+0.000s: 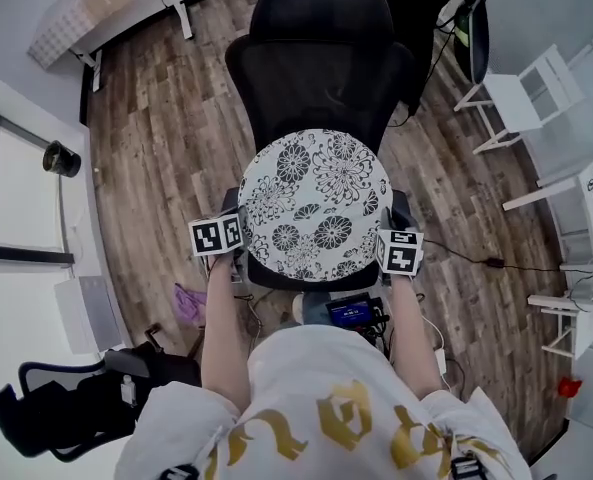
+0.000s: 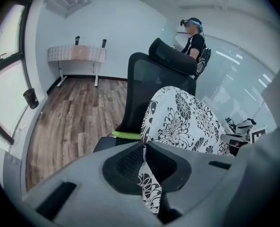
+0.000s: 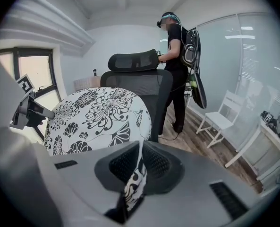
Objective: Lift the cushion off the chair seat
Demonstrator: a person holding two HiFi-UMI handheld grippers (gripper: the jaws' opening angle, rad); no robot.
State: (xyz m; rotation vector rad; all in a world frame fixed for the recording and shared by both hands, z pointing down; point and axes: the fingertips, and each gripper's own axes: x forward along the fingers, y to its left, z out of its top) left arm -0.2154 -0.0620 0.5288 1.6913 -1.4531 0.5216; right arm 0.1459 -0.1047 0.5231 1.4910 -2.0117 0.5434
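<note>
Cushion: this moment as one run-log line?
round black-and-white floral fabric cushion | left hand-held gripper: shut on edge | right hand-held gripper: shut on edge | held above black office chair

head camera looks down; all share cushion [image 1: 314, 206].

- The cushion [image 1: 314, 206] hung over the seat of the chair [image 1: 321, 58], in front of its backrest.
- The left gripper [image 1: 242, 248] was clamped on the cushion's left edge and the right gripper [image 1: 379, 246] on its right edge, with fabric pinched between each pair of jaws.
- A standing person [image 3: 177, 51] was behind the chair, off to its right.
- A side chair [image 1: 521, 98] stood well apart to the right, near the wall.
- A table [image 1: 106, 3] stood against the far wall, to the left behind the chair.
- A second office chair [image 1: 66, 408] was at the near left, beside the person holding the grippers.
</note>
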